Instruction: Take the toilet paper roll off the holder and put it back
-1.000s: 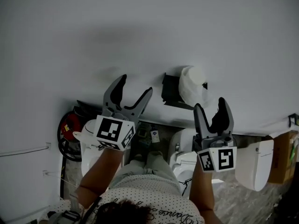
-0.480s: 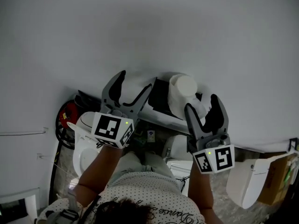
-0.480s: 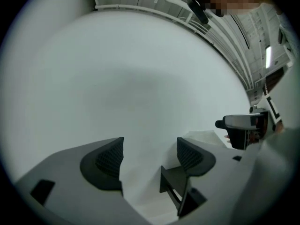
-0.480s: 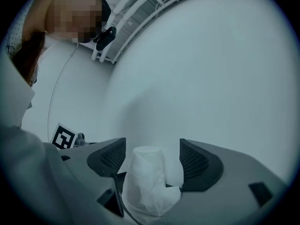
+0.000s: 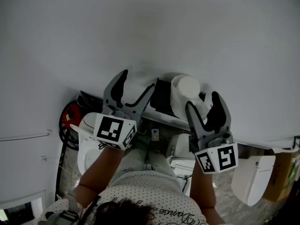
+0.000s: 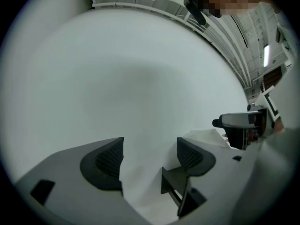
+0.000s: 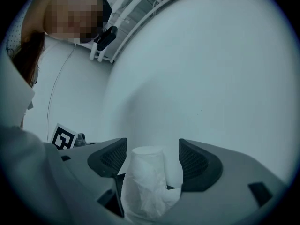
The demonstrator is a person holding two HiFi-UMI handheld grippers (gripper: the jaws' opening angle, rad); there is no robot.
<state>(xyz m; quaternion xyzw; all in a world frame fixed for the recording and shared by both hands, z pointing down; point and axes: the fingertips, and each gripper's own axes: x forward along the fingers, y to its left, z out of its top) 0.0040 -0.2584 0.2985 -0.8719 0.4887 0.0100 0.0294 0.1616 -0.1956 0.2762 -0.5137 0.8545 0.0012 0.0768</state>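
Qty: 2 hand-held grippers (image 5: 137,81) (image 5: 202,102), 1 TP roll (image 5: 185,90), 1 holder (image 5: 161,96).

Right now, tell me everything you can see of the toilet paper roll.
The toilet paper roll is white and thickly wound, soft-looking paper, with one flat round end showing in the head view. It sits on a dark holder fixed to the plain white wall. A loose, crumpled sheet hangs from it. In the right gripper view it lines up between the open jaws of the right gripper, with a gap on each side, so neither pad presses on it.
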